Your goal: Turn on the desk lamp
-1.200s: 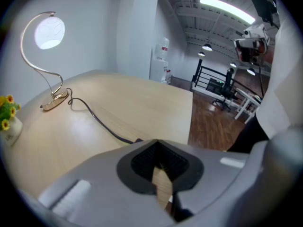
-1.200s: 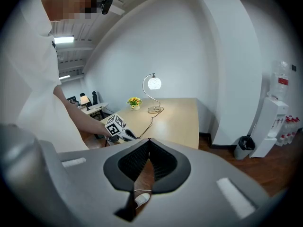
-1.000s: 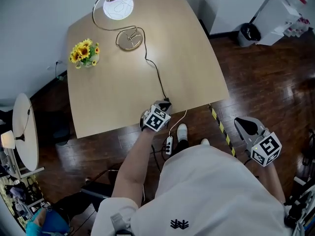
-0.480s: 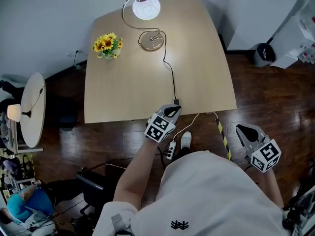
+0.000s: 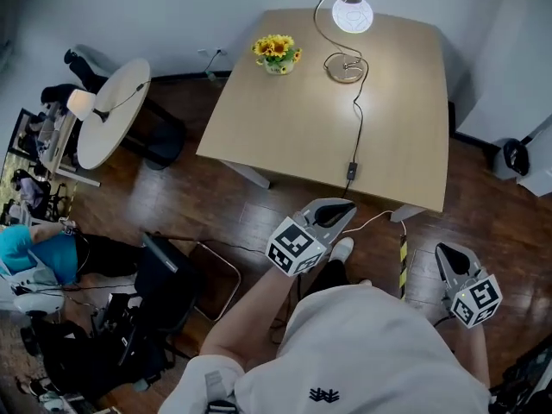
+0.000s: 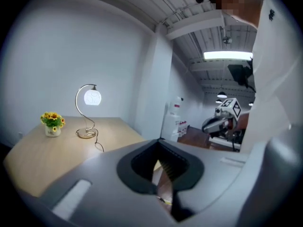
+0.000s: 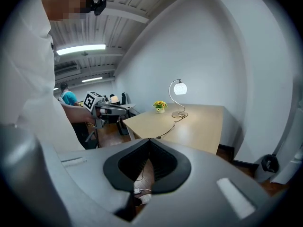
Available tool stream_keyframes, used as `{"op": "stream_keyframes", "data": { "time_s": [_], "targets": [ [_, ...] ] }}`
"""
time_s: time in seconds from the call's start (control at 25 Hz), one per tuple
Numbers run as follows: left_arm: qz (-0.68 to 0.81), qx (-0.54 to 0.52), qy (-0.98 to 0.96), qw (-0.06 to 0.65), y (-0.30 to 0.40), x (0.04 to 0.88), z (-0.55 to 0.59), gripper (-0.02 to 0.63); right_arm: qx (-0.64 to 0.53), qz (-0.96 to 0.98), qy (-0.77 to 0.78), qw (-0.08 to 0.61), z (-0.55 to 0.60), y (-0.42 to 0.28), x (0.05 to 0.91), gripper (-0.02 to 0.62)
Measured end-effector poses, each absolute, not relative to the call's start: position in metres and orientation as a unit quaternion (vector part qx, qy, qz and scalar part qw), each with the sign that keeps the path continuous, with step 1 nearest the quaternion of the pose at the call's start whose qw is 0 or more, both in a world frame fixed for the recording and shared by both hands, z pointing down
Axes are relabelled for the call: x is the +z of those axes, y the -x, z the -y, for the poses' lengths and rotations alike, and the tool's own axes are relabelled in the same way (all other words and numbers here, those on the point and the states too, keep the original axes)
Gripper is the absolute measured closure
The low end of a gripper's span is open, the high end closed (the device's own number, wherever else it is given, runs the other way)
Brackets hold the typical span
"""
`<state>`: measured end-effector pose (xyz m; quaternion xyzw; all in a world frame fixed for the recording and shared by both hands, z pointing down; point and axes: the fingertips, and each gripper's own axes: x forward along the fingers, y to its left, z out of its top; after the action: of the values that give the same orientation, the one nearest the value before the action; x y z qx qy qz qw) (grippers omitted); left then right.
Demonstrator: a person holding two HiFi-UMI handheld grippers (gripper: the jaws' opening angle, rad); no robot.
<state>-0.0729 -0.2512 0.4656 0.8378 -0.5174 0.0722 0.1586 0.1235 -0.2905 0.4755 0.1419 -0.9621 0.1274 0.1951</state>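
Observation:
The desk lamp [image 5: 354, 14] stands at the far side of the wooden table [image 5: 285, 128] with its round shade glowing. Its black cord runs from the ring base [image 5: 345, 67] to an inline switch [image 5: 351, 170] near the table's front edge. My left gripper [image 5: 341, 209] is shut and holds nothing, hanging over the floor a little in front of that edge. My right gripper [image 5: 450, 254] is also shut and empty, low at the right over the floor. The lit lamp [image 6: 92, 97] shows in the left gripper view, and the same lamp [image 7: 179, 88] in the right gripper view.
A small pot of sunflowers [image 5: 276, 52] stands left of the lamp. A round white side table [image 5: 112, 110] with a small lamp is at the left, a black chair [image 5: 168, 274] below it. A yellow-black strip [image 5: 402, 257] lies on the floor. A dark bin [image 5: 516, 155] stands at the right.
The left gripper has drawn back from the cord's switch at the table edge and now hangs over the floor. The view has pulled away from the table. The lamp glows throughout.

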Motion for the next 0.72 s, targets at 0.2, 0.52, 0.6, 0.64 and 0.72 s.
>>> {"op": "stream_keyframes", "data": {
  "time_s": [0.2,0.52,0.6,0.64,0.72],
  "targets": [
    [0.556,0.067,-0.812,0.167,0.056,0.448,0.186,0.588,0.12,0.968,-0.114,0.19,0.268,-0.14,0.48,0.592],
    [0.589,0.083,-0.783,0.182,0.055,0.418,0.121,0.588,0.122,0.971,-0.104,0.175,0.242,-0.149,0.48,0.592],
    [0.592,0.076,-0.783,0.174,0.054,0.408,0.115,0.589,0.121,0.972,-0.11,0.17,0.237,-0.154,0.479,0.592],
    [0.592,0.073,-0.784,0.17,0.052,0.404,0.113,0.588,0.12,0.972,-0.114,0.169,0.233,-0.156,0.478,0.592],
    [0.59,0.067,-0.788,0.162,0.052,0.399,0.107,0.588,0.117,0.971,-0.119,0.169,0.225,-0.158,0.477,0.591]
  ]
}}
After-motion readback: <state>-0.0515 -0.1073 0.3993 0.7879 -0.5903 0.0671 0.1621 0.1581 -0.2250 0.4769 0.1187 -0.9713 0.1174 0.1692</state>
